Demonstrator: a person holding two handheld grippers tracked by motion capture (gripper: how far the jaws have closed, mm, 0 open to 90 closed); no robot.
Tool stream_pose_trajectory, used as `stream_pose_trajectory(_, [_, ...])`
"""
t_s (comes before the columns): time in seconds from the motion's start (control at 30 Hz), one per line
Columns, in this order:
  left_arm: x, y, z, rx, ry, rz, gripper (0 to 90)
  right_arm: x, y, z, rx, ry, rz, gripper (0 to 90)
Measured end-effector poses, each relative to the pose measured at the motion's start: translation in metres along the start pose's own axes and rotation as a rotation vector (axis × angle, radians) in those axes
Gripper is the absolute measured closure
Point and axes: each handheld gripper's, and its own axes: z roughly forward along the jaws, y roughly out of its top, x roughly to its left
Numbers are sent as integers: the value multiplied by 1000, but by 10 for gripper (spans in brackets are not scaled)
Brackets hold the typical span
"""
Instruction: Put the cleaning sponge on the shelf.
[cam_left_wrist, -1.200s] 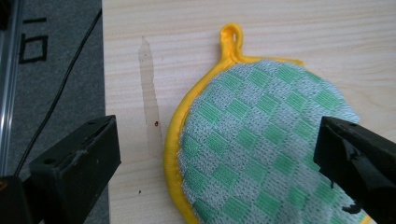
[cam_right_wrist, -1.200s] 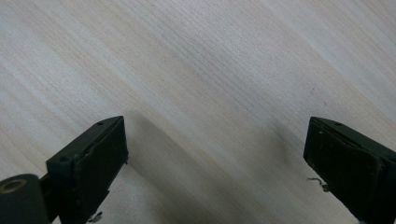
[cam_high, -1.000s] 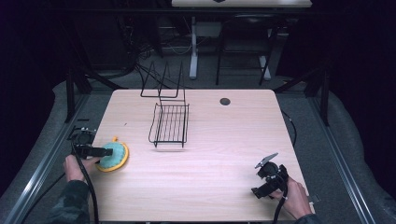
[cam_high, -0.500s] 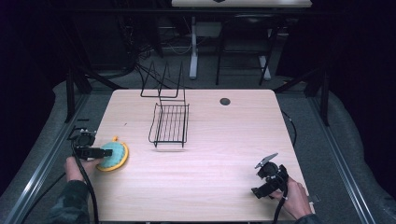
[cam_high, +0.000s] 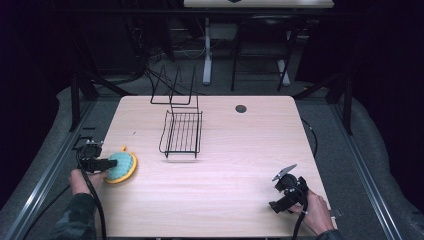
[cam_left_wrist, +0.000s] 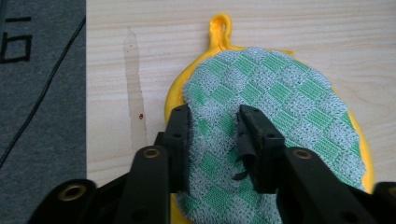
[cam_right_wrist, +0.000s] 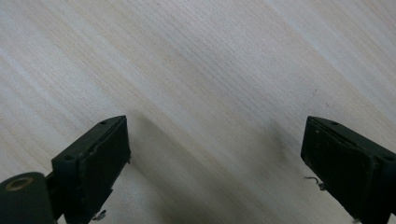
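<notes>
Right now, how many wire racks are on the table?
2. One black wire rack lies flat near the table's middle, left of centre. The second wire rack stands upright just behind it at the far edge. Nothing seems to hide a third.

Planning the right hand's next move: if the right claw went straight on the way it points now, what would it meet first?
The right claw, jaws wide apart, points down at the bare table. It would probably meet the wood first; the gap is hard to judge.
</notes>
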Motion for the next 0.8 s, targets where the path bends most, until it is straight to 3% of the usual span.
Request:
stream_pose_trajectory(0.3, [-2,-1,1,-28,46,23,835,1,0,1,-3,2,-14,85])
stream_pose_trajectory(0.47, [-8,1,-5,-44,71,70,856,1,0,1,-4,6,-16,84])
stream_pose_trajectory(0.8, [-9,1,-16,-79,72,100,866,1,0,1,-4,6,-17,84])
